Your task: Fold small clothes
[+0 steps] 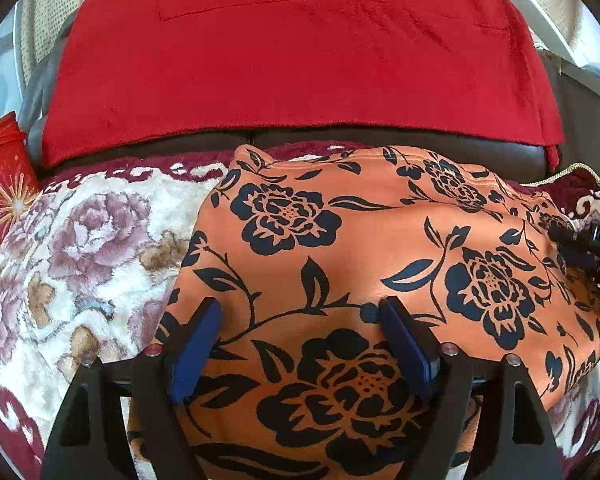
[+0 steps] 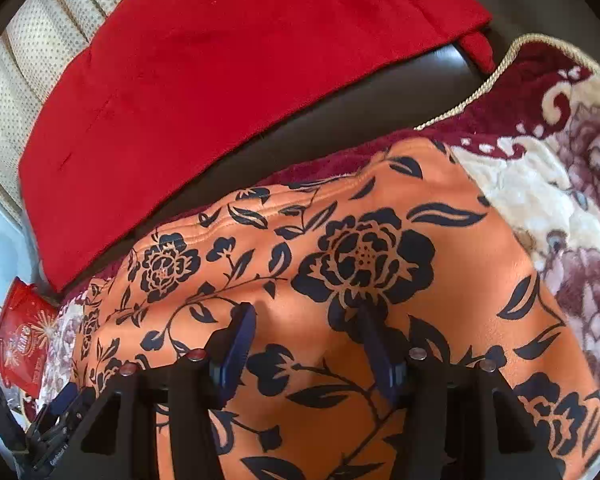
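Observation:
An orange garment with a black flower print [image 1: 360, 240] lies spread on a plush floral blanket [image 1: 80, 248]. My left gripper [image 1: 300, 306] hovers over the garment's near left part, its blue pads [image 1: 196, 352] wide apart and pinching no cloth. In the right wrist view the same garment [image 2: 340, 264] fills the middle. My right gripper [image 2: 306, 308] stands open over it, with a low ridge of cloth between the pads [image 2: 236, 344] but not pressed by them. Part of the right gripper shows at the left wrist view's right edge [image 1: 588, 240].
A red cloth [image 1: 300, 60] drapes the back of a dark leather sofa [image 1: 500, 156]. A red printed bag [image 1: 0, 192] stands at the left, also seen as the bag [image 2: 24, 344] in the right wrist view. Cream curtains [image 2: 40, 52] hang behind.

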Demonstrator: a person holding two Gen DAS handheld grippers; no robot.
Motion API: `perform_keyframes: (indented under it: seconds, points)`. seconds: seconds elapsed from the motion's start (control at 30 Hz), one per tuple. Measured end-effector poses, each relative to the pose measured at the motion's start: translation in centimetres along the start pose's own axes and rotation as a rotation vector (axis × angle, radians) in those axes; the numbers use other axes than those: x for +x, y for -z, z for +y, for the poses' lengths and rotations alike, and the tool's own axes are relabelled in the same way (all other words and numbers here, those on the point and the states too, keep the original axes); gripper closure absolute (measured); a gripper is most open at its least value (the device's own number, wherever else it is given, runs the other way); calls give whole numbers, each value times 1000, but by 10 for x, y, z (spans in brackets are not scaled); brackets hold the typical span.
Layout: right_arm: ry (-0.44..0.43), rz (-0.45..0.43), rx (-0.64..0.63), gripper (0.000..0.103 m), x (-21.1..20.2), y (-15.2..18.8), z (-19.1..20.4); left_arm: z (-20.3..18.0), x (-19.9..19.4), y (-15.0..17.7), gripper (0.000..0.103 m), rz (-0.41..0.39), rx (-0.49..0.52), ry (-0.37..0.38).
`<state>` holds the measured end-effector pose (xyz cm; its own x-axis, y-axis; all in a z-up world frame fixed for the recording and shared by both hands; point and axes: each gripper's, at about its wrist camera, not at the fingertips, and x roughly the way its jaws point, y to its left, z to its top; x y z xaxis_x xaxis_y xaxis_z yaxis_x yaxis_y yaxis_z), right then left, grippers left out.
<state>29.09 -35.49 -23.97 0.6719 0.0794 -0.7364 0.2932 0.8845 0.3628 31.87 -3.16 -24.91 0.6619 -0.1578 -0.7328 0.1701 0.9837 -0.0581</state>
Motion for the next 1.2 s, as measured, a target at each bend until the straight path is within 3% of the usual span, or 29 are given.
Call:
perform_keyframes:
  seconds: [0.1, 0.23, 0.33, 0.43, 0.53, 0.63, 0.77, 1.0, 1.2]
  points:
    - [-65, -33, 17, 45, 2, -12, 11, 0, 1, 0, 18, -6, 10, -17]
    - [-73, -45, 15, 45, 19, -27, 20, -3, 5, 0, 16, -14, 22, -36]
    - [-17, 58, 10, 45, 58, -31, 20, -3, 5, 1, 15, -17, 33, -46]
    - [38, 47, -47, 45, 60, -33, 29, -3, 6, 2, 10, -19, 31, -60]
    - [26, 35, -30, 45, 53, -32, 24, 0, 7, 1, 9, -9, 20, -52]
    - [-48, 35, 34, 45, 35, -29, 16, -1, 7, 1, 8, -11, 30, -59]
    - [-110, 71, 22, 45, 14, -9, 18, -1, 7, 2, 7, -7, 28, -67]
    - [-74, 120, -47, 45, 12, 9, 17, -7, 9, 4, 4, 12, 30, -111]
    - [-145, 72, 78, 45, -43, 31, -27, 4, -1, -7, 4, 82, 53, -22]
